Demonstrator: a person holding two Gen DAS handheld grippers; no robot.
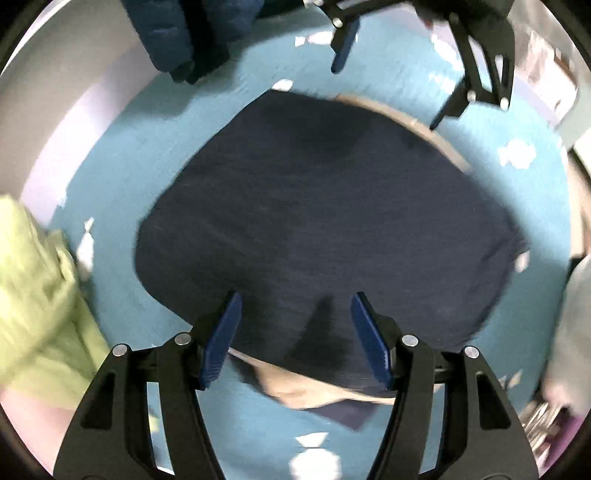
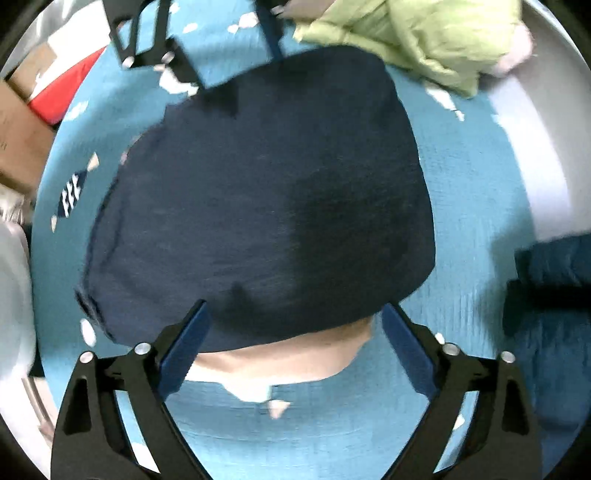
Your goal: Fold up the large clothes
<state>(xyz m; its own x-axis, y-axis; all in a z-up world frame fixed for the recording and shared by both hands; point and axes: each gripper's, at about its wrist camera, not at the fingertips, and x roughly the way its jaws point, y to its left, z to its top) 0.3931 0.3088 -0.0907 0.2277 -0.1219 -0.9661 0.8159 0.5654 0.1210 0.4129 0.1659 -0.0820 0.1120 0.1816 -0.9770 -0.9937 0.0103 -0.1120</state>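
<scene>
A dark navy garment (image 1: 314, 221) (image 2: 258, 203) lies folded into a compact block on a blue patterned sheet (image 1: 122, 173) (image 2: 472, 221). A beige layer (image 1: 306, 391) (image 2: 280, 363) sticks out from under its near edge. My left gripper (image 1: 295, 299) hangs above the navy block's near edge, pointing down, open, with nothing between its blue pads. My right gripper (image 2: 295, 306) hovers over the opposite edge, open wide and empty. Each gripper also shows at the top of the other's view: the right gripper (image 1: 386, 96) and the left gripper (image 2: 242, 70), both open.
A lime green jacket (image 1: 37, 295) (image 2: 424, 40) lies crumpled at one side of the sheet. A blue puffer jacket (image 1: 177, 33) (image 2: 554, 280) lies at another side. A cardboard box (image 2: 22, 147) and a red item (image 2: 62, 96) sit beyond the sheet's edge.
</scene>
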